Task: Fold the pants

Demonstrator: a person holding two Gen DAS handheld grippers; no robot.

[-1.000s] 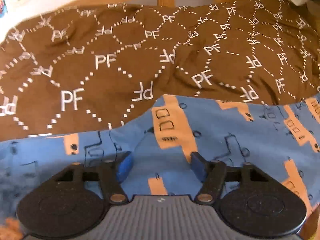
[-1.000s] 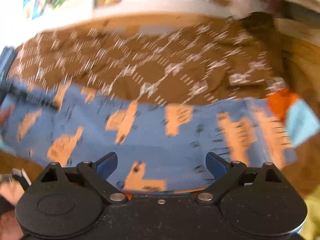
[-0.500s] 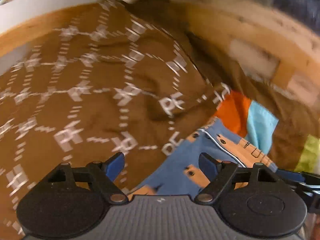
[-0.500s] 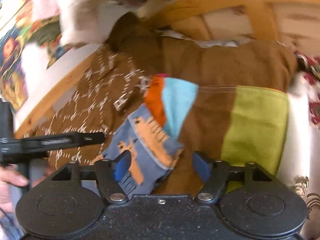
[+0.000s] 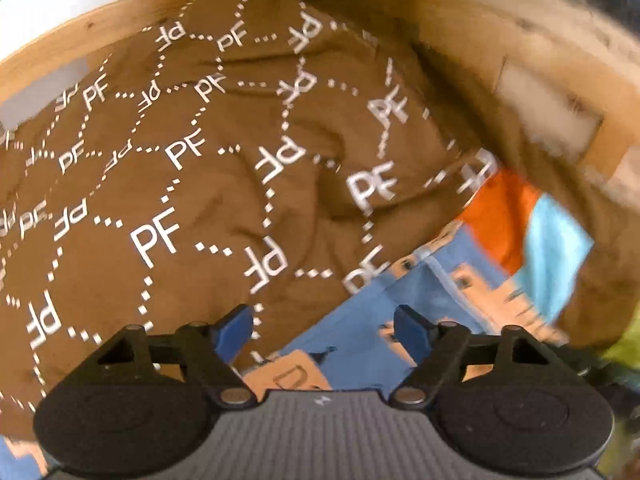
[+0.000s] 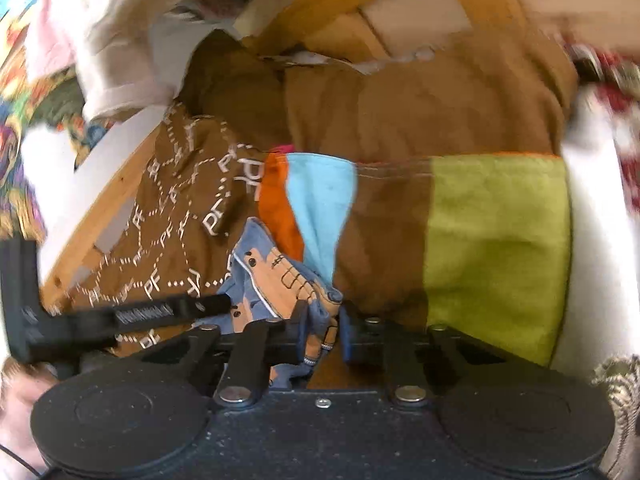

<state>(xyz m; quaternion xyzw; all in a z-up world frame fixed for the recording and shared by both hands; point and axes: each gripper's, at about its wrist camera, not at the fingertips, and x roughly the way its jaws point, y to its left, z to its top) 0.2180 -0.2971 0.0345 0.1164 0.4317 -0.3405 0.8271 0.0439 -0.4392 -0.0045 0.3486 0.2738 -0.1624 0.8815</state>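
Pants (image 5: 360, 336) lie on the brown blanket (image 5: 200, 184) at five o'clock in the left view, edge between the left gripper (image 5: 324, 326)'s closing, untouching jaws. In the right view, the right gripper (image 6: 324, 330) is closing on their bunched end (image 6: 280, 276) at six o'clock; next, I judge, the left must pinch before folding.

Blue pants (image 6: 276, 276) with orange print, bunched on bedspread

Black grippers (image 5: 324, 330) — blue pads (image 5: 234, 330)
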